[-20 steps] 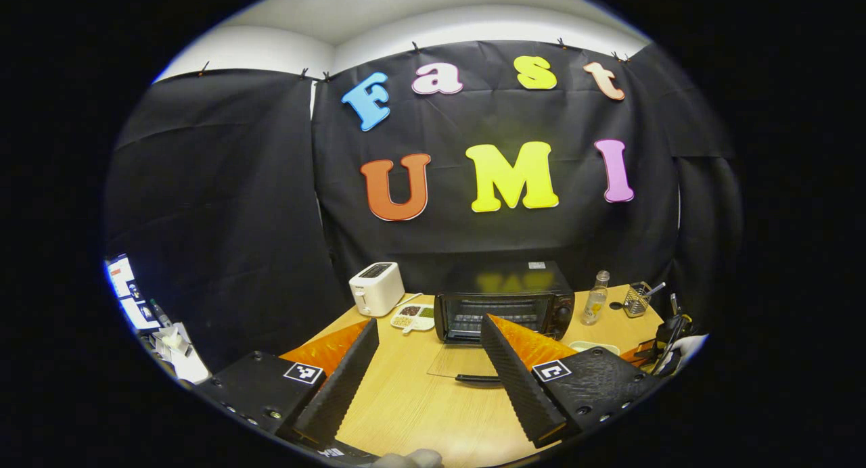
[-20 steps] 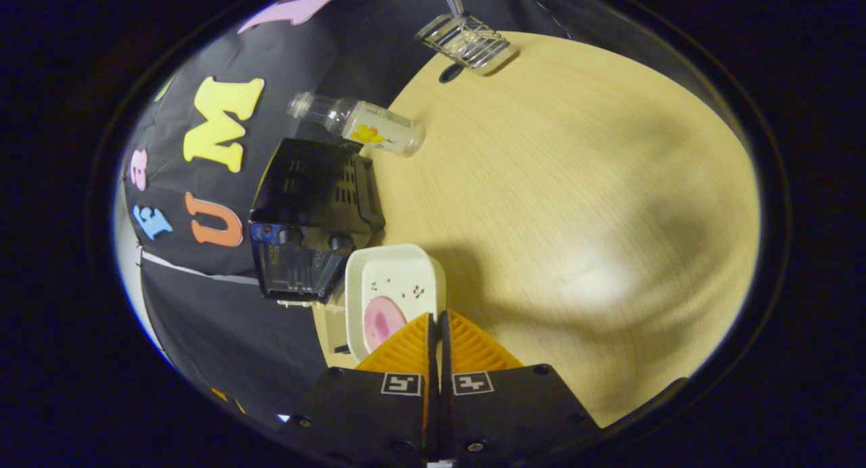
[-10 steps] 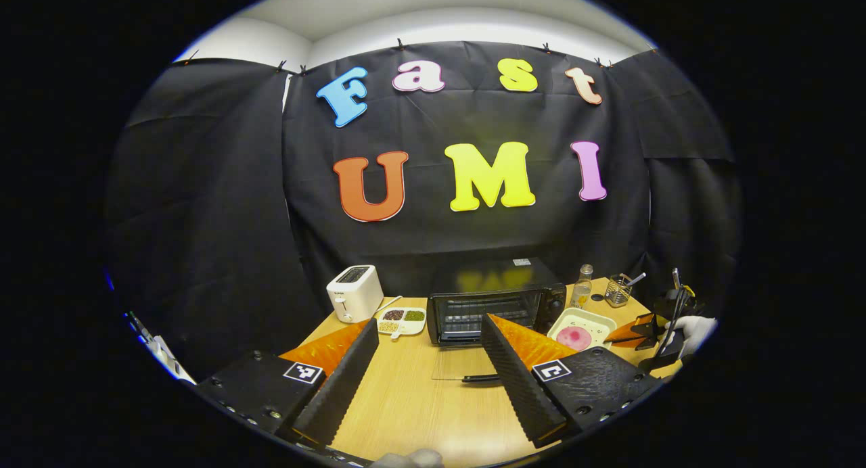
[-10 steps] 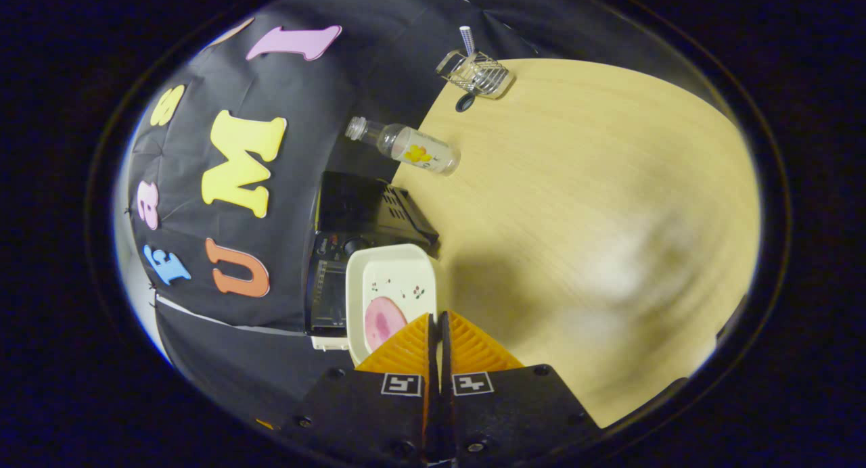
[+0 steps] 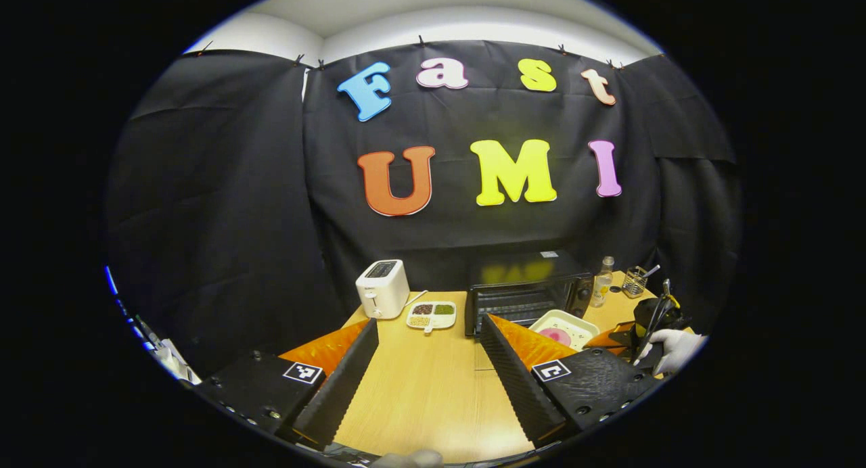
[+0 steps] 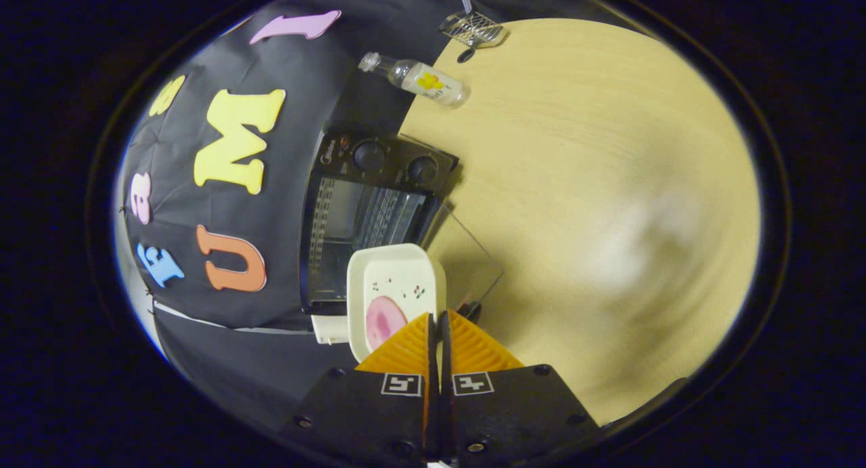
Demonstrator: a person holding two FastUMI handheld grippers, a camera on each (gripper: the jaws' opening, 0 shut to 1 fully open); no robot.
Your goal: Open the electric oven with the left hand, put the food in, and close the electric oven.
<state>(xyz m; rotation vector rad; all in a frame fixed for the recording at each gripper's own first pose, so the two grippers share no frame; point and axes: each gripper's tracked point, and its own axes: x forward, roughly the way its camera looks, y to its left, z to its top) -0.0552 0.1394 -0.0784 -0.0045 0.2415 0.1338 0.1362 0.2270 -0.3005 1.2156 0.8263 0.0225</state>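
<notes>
oven point(image 6: 365, 204): black | dish point(image 6: 396, 285): white | food point(image 6: 382, 321): pink | table point(image 6: 595, 184): light wood

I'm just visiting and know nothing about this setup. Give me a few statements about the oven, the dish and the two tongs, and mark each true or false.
1. The oven door is open. True.
2. The right tongs grip the white dish by its edge. True.
3. The left tongs are clamped on the oven handle. False: they are open, holding nothing.
4. The dish is empty. False: it carries a pink piece of food.
5. The toaster stands right of the oven. False: in the left gripper view it stands to its left.
</notes>
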